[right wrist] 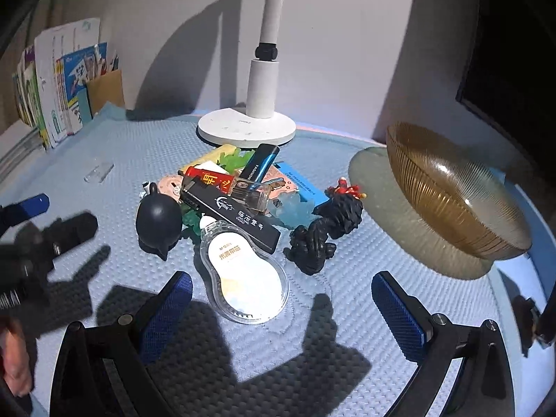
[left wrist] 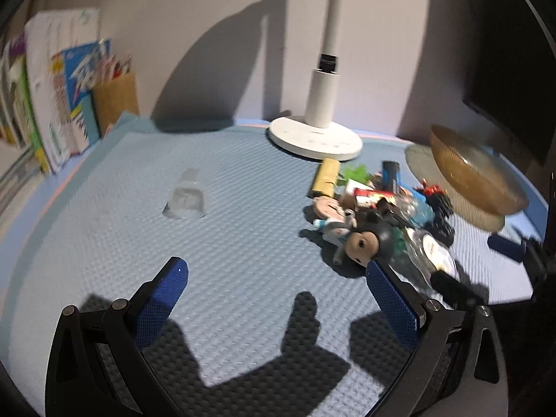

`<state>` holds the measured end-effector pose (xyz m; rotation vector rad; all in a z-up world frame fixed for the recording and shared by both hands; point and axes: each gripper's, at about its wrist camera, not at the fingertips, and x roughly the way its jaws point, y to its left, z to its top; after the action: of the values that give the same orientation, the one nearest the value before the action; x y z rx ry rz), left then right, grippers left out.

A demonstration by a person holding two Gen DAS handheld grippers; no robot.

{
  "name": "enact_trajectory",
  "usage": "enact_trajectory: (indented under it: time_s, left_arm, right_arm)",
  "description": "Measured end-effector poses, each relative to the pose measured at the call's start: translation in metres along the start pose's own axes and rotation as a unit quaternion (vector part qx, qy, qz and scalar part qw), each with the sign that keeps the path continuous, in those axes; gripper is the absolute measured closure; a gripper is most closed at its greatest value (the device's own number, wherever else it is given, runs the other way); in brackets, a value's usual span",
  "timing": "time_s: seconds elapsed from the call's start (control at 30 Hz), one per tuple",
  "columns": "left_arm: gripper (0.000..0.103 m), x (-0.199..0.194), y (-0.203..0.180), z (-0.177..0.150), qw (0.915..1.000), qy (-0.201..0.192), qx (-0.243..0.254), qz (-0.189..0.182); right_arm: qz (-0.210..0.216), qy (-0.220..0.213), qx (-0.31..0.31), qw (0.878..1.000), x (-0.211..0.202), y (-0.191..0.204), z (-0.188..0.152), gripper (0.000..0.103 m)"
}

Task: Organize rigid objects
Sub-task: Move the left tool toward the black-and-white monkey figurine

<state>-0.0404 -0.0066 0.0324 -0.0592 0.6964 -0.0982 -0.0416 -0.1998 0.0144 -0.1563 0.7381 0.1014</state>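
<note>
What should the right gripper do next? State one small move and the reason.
Probably ease the right gripper forward and down to straddle the correction tape. Its jaws stand open and empty, the tape lies nearest of the pile, partly between the fingertips, with bare mat around its near end. The bowl to the right looks empty, a likely place for it.

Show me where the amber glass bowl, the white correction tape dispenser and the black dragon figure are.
amber glass bowl [right wrist: 451,191], right wrist view, on its ribbed inner wall.
white correction tape dispenser [right wrist: 243,274], right wrist view, on its white label face.
black dragon figure [right wrist: 326,229], right wrist view, on its coiled body.
</note>
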Motion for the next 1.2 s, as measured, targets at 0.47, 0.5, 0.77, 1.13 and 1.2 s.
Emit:
enact_trajectory:
  time_s: [0.47,0.5,0.77,1.13,1.2]
  left_arm:
    - [0.001,0.007,0.002,0.002,0.9998,0.016,-0.007,0.001]
    - [0.001,0.007,0.001,0.002,0.9998,0.016,-0.008,0.001]
    - [0.001,0.009,-0.001,0.002,0.9997,0.02,-0.009,0.002]
    - [0.001,0.009,-0.001,0.002,0.9997,0.022,-0.01,0.002]
    - [0.001,0.009,-0.001,0.002,0.9997,0.022,-0.01,0.002]
  right_arm:
    - [0.033,0.0,0.025,0.999,-0.002,-0.012,-0.002,0.0]
    - [0.035,0.0,0.028,0.999,-0.002,-0.013,-0.002,0.0]
    - [0.051,0.006,0.048,0.998,0.0,-0.02,-0.002,0.0]
    - [0.051,0.007,0.044,0.998,0.001,-0.019,-0.002,0.0]
    - [0.056,0.008,0.049,0.997,0.001,-0.02,-0.002,0.0]
